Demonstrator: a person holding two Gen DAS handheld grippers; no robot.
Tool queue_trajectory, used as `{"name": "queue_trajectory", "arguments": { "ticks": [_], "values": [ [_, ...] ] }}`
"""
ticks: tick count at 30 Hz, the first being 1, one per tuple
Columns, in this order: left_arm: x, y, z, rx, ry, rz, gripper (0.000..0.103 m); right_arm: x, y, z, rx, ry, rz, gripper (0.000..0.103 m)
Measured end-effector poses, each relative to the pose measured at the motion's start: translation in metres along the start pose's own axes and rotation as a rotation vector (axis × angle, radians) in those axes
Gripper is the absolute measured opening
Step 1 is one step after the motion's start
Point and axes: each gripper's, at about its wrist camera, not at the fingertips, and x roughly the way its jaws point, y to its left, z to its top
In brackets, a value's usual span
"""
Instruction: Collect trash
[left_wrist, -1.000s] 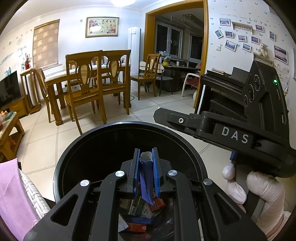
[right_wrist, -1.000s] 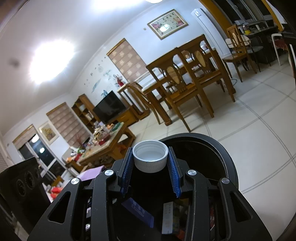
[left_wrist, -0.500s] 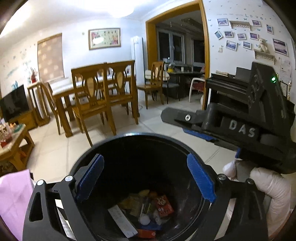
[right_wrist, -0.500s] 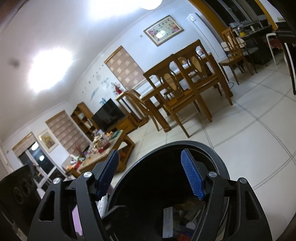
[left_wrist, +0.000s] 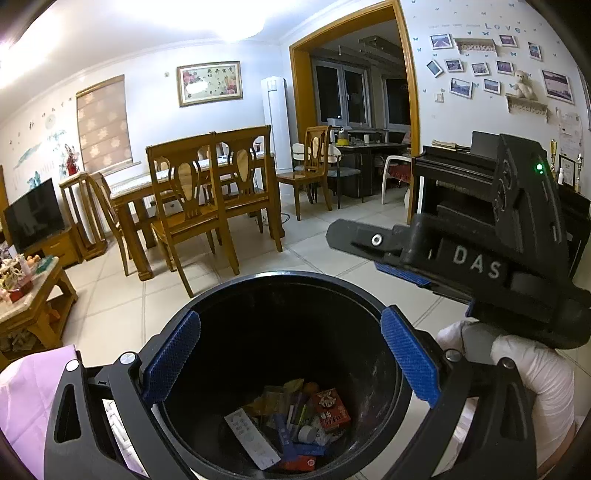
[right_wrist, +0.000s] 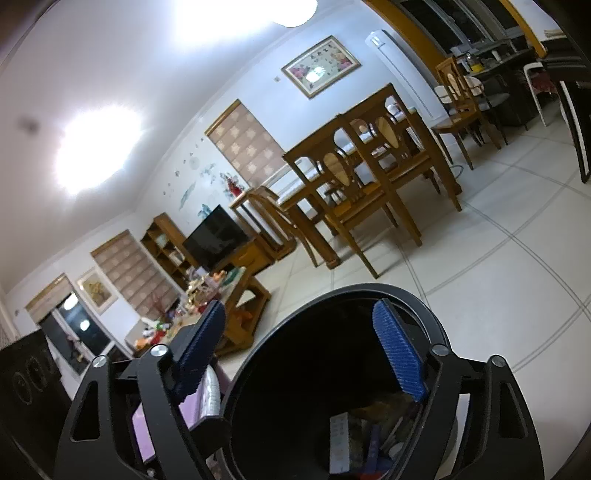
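Both grippers over black bin (left_wrist: 369, 295). Left gripper (left_wrist: 291, 358) jaws just opened wide, nothing between; right gripper (right_wrist: 306, 350) likewise. Trash (left_wrist: 291, 428) lies at bin bottom; white cap probably among it, view dim. Lift clear before turning away; avoid clipping rim.

"DAS" in pale raised letters on right gripper (left_wrist: 476, 262) body, left wrist view. "Love" in blue letters on wall (left_wrist: 504, 27) above the photo frames. Print on red box (left_wrist: 331, 408) in bin (left_wrist: 369, 295) too small to read.
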Motion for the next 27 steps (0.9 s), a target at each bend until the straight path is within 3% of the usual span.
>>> {"name": "queue_trajectory", "arguments": {
  "ticks": [9,13,19,27],
  "values": [
    [-0.019,0.023,-0.012,-0.096,0.018,-0.012,0.098,-0.004,0.01,0.001,-0.002,0.003,-0.008,0.098],
    [-0.036,0.048,-0.021,-0.188,0.04,0.031,0.098,0.004,0.021,-0.003,-0.005,0.045,-0.016,0.098],
    [-0.079,0.092,-0.046,-0.271,0.054,0.227,0.098,0.029,0.06,-0.024,-0.053,0.132,0.021,0.098],
    [-0.161,0.166,-0.086,-0.409,0.008,0.475,0.098,0.066,0.162,-0.079,-0.221,0.252,0.141,0.098]
  ]
}}
